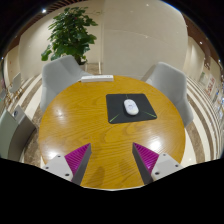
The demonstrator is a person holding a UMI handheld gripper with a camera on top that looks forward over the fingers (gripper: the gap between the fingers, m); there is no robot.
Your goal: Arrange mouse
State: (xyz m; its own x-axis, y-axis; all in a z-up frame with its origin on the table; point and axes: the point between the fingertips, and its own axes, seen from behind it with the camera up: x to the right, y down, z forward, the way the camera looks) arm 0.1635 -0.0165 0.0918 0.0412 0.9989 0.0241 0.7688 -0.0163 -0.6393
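A white mouse (131,106) lies on a black mouse mat (131,107) on the far right part of a round wooden table (85,125). My gripper (112,160) hovers over the table's near side, well short of the mat. Its two fingers (77,160) with magenta pads stand wide apart, open, with only bare wood between them. The mouse sits beyond the fingers, somewhat to the right of the gap's middle.
Grey chairs ring the table: one at the far left (60,72), one at the far right (168,78), another at the near left (12,128). A potted plant (70,32) stands behind. A flat white item (97,77) rests at the table's far edge.
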